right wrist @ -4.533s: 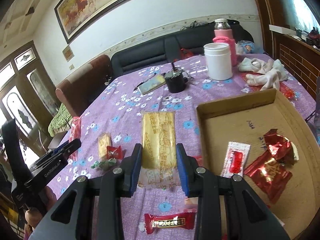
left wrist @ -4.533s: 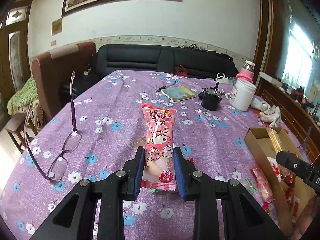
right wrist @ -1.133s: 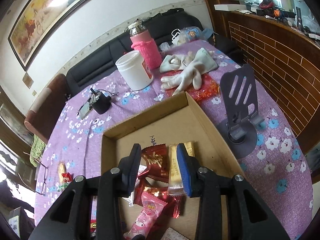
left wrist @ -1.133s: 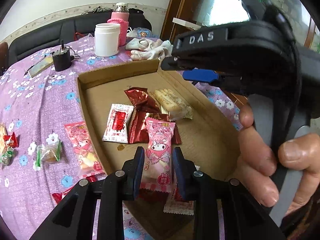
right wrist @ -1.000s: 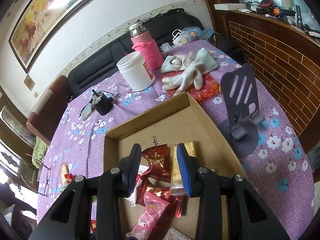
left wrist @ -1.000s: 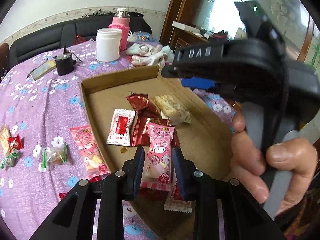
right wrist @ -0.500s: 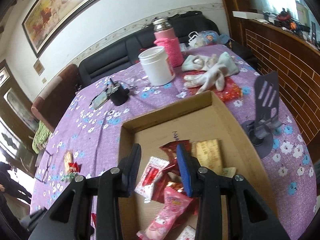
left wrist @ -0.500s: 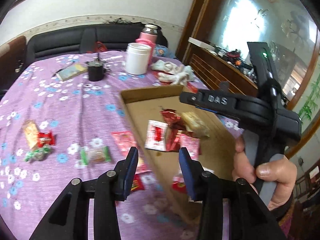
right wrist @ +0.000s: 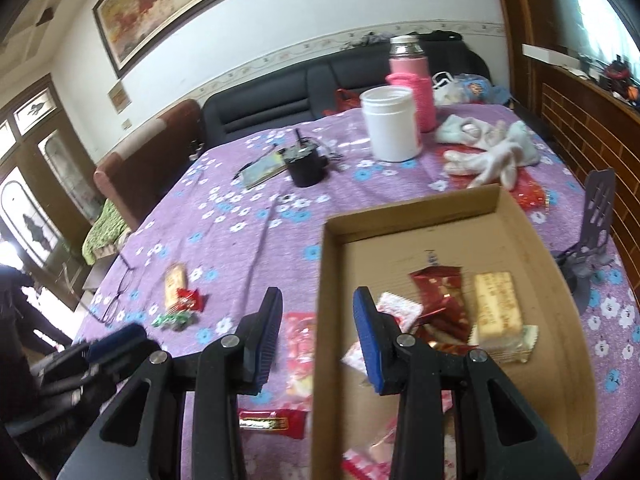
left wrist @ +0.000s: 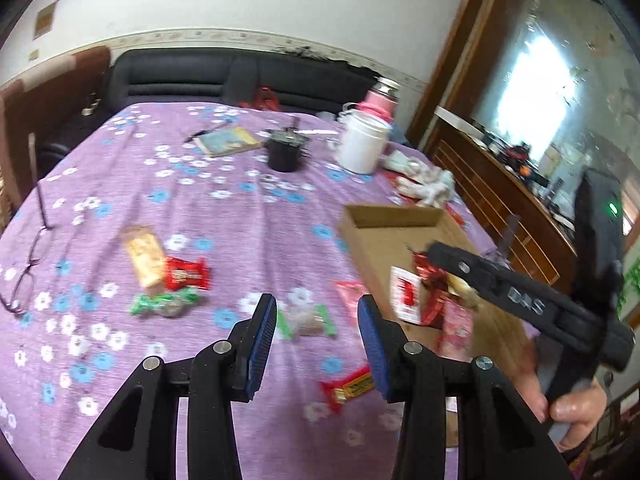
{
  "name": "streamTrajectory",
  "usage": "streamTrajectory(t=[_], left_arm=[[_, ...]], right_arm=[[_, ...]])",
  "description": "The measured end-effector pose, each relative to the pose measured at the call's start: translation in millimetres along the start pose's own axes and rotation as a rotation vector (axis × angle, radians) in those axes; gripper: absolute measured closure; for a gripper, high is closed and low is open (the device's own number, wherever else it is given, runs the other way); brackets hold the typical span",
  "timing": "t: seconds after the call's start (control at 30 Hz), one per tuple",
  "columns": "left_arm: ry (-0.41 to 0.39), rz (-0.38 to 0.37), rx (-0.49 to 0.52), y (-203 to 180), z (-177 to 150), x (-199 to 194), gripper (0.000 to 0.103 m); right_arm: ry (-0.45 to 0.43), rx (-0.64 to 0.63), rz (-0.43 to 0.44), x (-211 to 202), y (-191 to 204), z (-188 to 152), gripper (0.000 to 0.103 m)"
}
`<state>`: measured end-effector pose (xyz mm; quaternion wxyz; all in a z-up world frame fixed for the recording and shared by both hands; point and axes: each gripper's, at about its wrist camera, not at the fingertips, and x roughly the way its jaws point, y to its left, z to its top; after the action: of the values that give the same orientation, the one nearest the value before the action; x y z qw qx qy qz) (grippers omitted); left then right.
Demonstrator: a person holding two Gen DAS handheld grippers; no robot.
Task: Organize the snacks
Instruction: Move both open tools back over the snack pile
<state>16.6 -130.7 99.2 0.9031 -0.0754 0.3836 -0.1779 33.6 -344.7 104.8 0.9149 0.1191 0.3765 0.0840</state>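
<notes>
Roughly halfway, I judged — several snacks already lay in the cardboard box (right wrist: 520, 216) at the right, while the yellow bar (left wrist: 145, 256), red candy (left wrist: 186, 274) and green-wrapped sweets (left wrist: 306, 320) waited on the purple tablecloth (left wrist: 160, 184). My left gripper (left wrist: 316, 332) had dropped its pink packet into the box and swung back left, jaws apart and empty. My right gripper (right wrist: 316, 330) — also spread, empty — hung over the box's near-left wall.

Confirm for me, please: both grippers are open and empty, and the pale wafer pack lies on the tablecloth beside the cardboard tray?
Not quite. In the right wrist view, the wafer pack lies inside the cardboard tray. The left gripper and right gripper are indeed open and empty.
</notes>
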Motion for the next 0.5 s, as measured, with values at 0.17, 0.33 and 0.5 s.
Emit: streamTrajectory(t=[0.17,0.33,0.5], left_arm=[[-0.006,0.030,-0.073,29.3,6.5,-2.4,0.059],[-0.004,0.055,-0.129,52.0,10.0,-3.2,0.059],[0.003,0.076,-0.170,68.1,9.0,-2.8,0.059]], right_arm=[[0.007,-0.044,0.020,0.8,14.9,-5.2,0.068],[0.012,-0.074,0.037,2.1,26.3,-9.6,0.066],[0.021,-0.091,0.049,3.9,32.4,-12.4,0.065]])
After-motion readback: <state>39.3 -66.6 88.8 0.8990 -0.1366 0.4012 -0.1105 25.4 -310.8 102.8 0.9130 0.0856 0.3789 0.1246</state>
